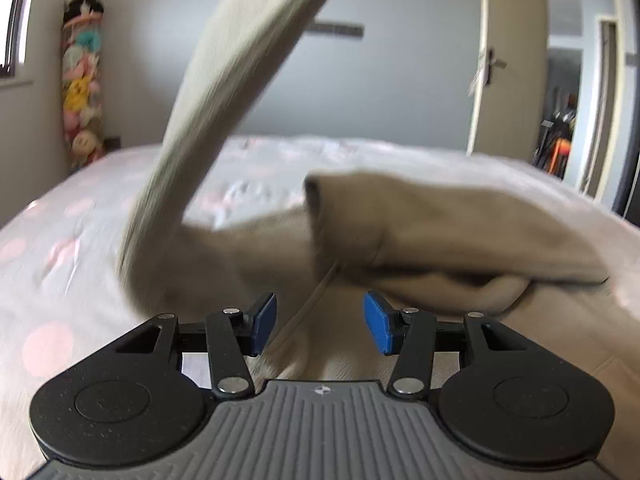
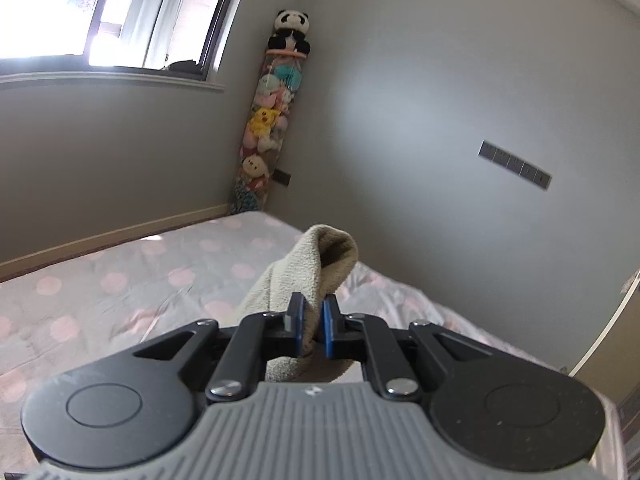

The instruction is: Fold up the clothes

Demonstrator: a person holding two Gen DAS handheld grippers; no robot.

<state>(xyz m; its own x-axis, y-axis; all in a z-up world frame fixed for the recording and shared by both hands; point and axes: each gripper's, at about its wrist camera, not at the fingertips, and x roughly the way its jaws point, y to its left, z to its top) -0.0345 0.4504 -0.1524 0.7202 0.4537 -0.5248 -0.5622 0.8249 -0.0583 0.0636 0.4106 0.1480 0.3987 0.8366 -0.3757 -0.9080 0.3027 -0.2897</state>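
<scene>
Beige garment point(image 1: 440, 220), one piece, on the bed point(image 1: 60, 248). We have the right gripper point(image 2: 311, 322) clamped on its fabric; left gripper point(image 1: 320, 322) gapes, holding nothing.

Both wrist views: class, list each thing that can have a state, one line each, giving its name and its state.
Left gripper: jaws open, nothing between them.
Right gripper: jaws shut on the beige garment.
Beige garment: partly lifted off the bed, partly bunched on it.
Door: open.
Window: cannot tell.
</scene>
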